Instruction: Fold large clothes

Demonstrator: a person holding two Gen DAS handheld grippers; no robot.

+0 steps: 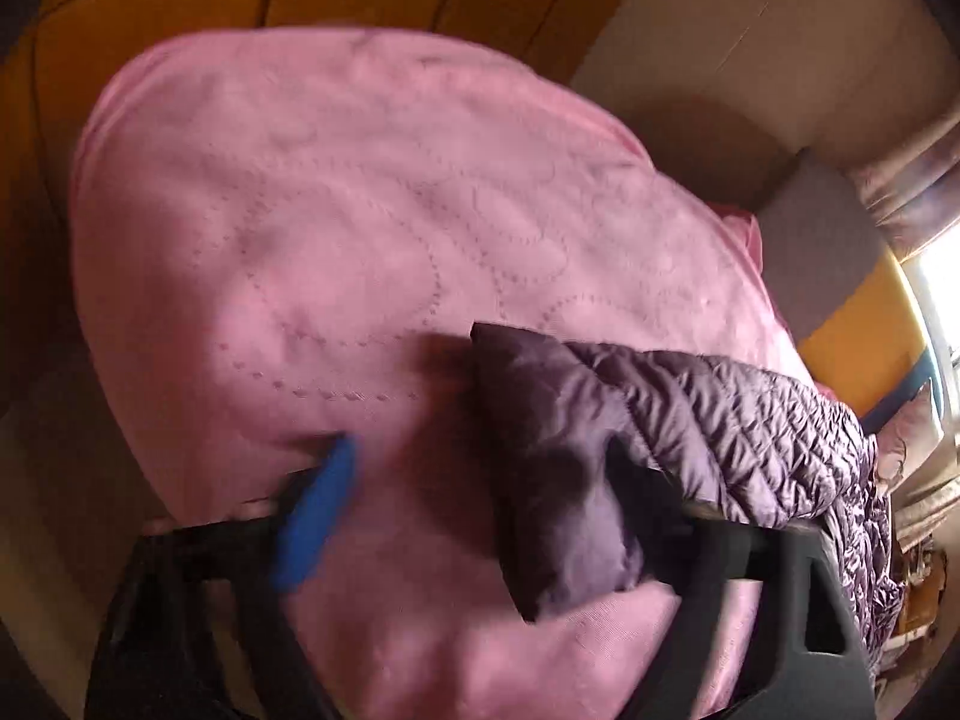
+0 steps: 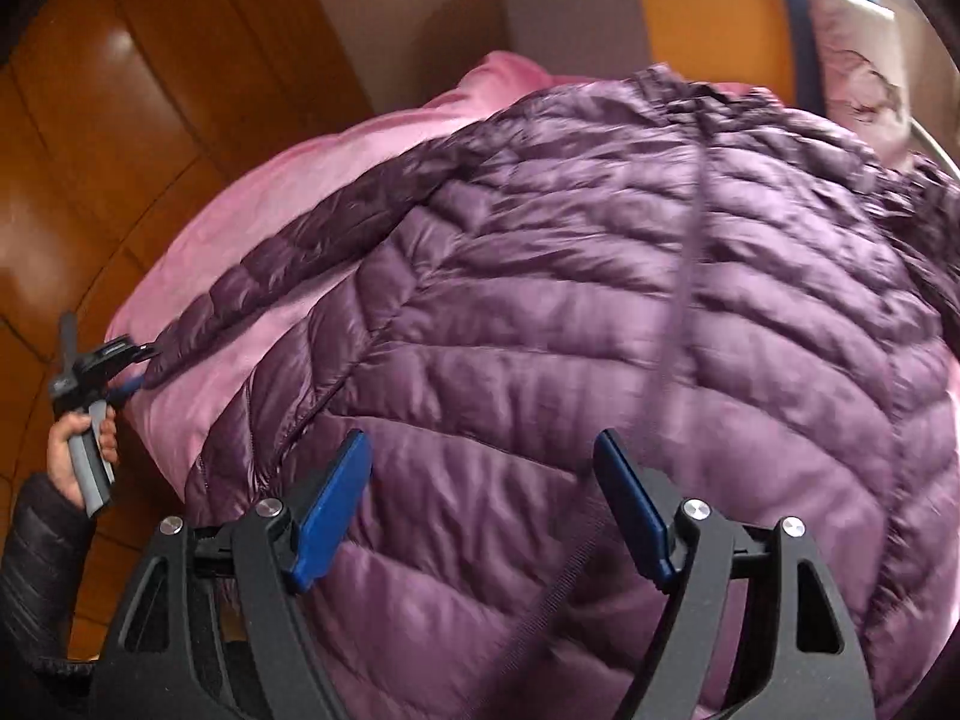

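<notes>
A purple quilted puffer jacket (image 2: 600, 312) lies on a pink quilted bedspread (image 1: 336, 228). In the left wrist view its sleeve end (image 1: 558, 480) drapes over the right finger of my left gripper (image 1: 480, 480), whose jaws stand wide apart; the blue left pad (image 1: 315, 522) shows, the right pad is hidden by cloth. The left gripper also shows in the right wrist view (image 2: 129, 366) at the sleeve cuff. My right gripper (image 2: 480, 516) is open, hovering over the jacket's lower front beside the zipper (image 2: 678, 312).
A wooden floor (image 2: 120, 120) lies left of the bed. A grey and orange headboard or cushion (image 2: 600, 6) stands behind the bed. A window (image 1: 936, 282) and curtains (image 1: 912, 180) are at the right.
</notes>
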